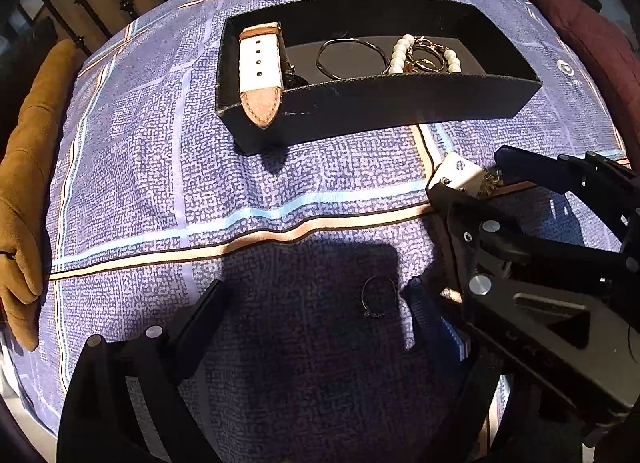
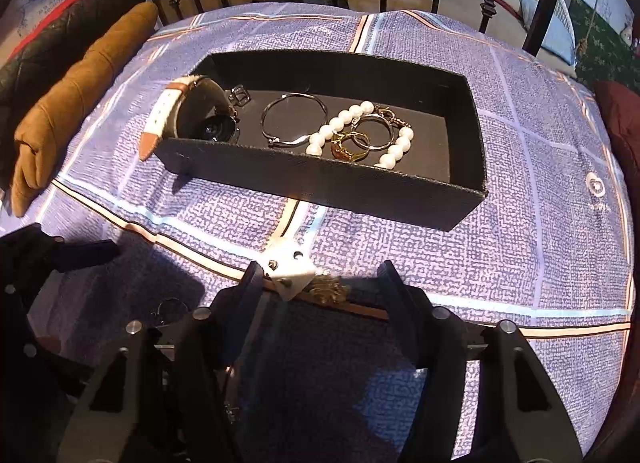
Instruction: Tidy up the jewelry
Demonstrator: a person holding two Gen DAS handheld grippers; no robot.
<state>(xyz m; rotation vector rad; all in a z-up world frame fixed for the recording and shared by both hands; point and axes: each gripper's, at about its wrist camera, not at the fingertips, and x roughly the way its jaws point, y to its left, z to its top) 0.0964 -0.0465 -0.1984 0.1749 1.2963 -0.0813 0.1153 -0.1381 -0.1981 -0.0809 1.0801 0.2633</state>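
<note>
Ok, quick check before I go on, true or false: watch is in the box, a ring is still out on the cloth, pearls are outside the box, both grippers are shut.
1. The watch sits in the black box, its strap hanging over the wall. True.
2. A ring lies on the cloth between the left gripper fingers. True.
3. The pearl bracelet lies outside the box. False: it is inside, beside the gold ring.
4. Both grippers are shut. False: the left and the right gripper are open.
</note>
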